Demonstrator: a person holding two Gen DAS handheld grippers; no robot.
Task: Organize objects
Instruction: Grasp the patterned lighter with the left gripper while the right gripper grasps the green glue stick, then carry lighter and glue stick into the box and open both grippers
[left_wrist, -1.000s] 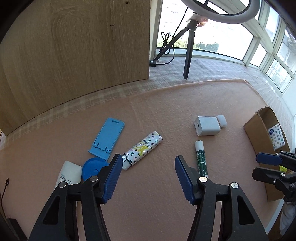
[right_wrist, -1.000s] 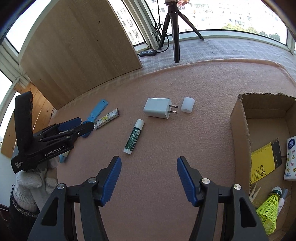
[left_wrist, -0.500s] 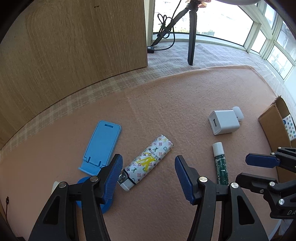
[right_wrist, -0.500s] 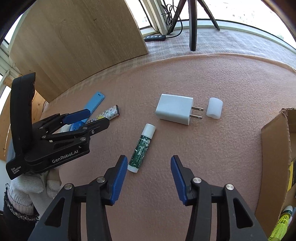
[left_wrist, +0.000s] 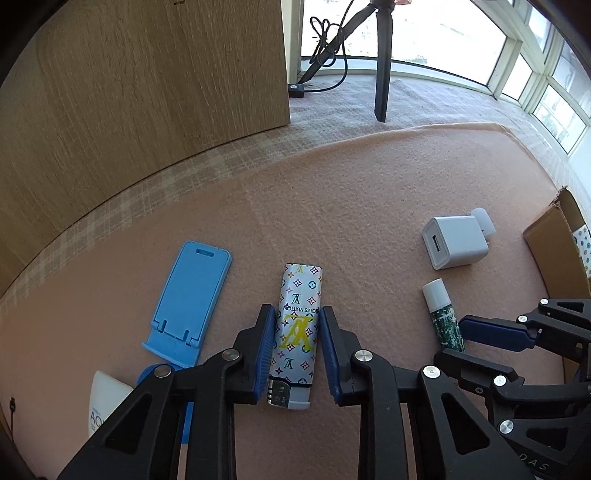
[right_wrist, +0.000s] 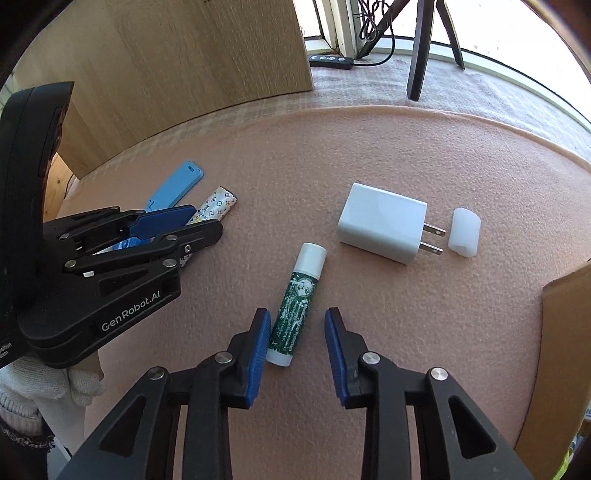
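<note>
Both grippers are picking up: the left gripper (left_wrist: 295, 347) is closing around the lighter (left_wrist: 297, 332), while the right gripper (right_wrist: 297, 345), spread wide, is needing to squeeze the glue stick (right_wrist: 297, 302).

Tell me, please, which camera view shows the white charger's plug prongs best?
The right wrist view: the white charger lies side-on there, both prongs bare, pointing at the loose white cap. The left wrist view shows only its USB-port end, with the prongs hidden behind the body.

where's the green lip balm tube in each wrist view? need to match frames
Left wrist: green lip balm tube lies lower right, its lower end beside the right gripper.
Right wrist: low centre, its lower end between the open fingers of the right gripper, close to the left finger.
Shared landmark: white charger, just beyond the tube's white cap.
</note>
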